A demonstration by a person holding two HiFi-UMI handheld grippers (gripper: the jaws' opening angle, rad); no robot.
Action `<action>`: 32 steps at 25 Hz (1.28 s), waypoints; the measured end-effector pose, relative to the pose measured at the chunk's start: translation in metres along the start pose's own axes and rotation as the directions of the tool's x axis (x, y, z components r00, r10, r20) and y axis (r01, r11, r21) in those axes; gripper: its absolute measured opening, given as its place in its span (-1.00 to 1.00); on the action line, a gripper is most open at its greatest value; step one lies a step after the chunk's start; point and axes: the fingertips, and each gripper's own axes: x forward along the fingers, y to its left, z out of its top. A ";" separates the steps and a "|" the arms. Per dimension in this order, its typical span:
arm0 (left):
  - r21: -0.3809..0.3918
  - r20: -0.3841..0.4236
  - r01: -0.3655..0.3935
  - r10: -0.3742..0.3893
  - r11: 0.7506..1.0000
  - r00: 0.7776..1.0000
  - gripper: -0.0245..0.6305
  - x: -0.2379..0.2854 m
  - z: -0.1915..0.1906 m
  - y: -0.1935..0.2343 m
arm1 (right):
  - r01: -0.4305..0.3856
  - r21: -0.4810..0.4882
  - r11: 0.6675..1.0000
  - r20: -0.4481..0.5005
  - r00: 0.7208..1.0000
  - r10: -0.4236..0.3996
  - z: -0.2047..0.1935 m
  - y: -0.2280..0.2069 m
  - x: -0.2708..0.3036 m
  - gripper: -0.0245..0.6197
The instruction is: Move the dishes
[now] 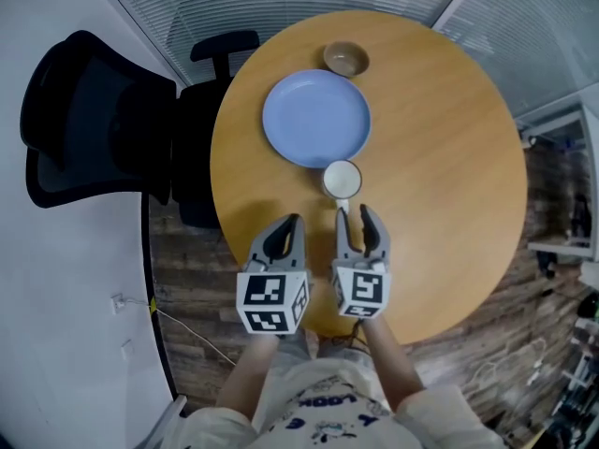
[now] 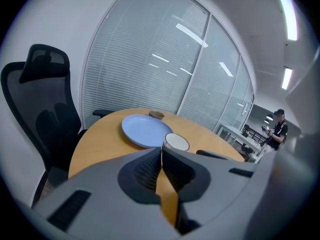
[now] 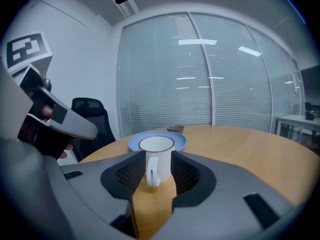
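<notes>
Round wooden table (image 1: 449, 157) carries three dishes: one blue plate (image 1: 316, 118), one brown bowl (image 1: 345, 59), one white mug (image 1: 342, 178). Left gripper (image 1: 293, 220) is clenched, empty; right gripper (image 1: 355, 210) released, mug at its tips.

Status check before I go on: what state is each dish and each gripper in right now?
White mug with a dark rim: upright, looks empty, not gripped.
Round blue plate: lying flat, nothing on it.
Small brown bowl: upright, looks empty.
Left gripper: shut, holding nothing.
Right gripper: open, mug at its tips.
</notes>
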 end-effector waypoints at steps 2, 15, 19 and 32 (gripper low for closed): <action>0.014 0.033 0.001 -0.002 1.000 0.999 -0.90 -0.004 0.016 -0.005 | 0.026 0.005 1.000 0.024 0.999 -0.026 0.015 -0.007 -0.008 -0.50; 0.174 0.283 -0.053 0.002 0.983 0.959 -0.90 -0.055 0.119 -0.041 | 0.080 0.010 0.997 0.146 0.986 -0.081 0.136 -0.022 -0.057 -0.71; 0.201 0.353 -0.077 0.001 0.977 0.936 -0.90 -0.075 0.145 -0.046 | 0.083 0.025 0.996 0.229 0.970 -0.086 0.167 -0.021 -0.071 -0.73; 0.224 0.426 -0.122 0.015 0.967 0.905 -0.90 -0.117 0.151 -0.056 | 0.109 -0.029 0.994 0.287 0.953 -0.096 0.193 -0.024 -0.107 -0.77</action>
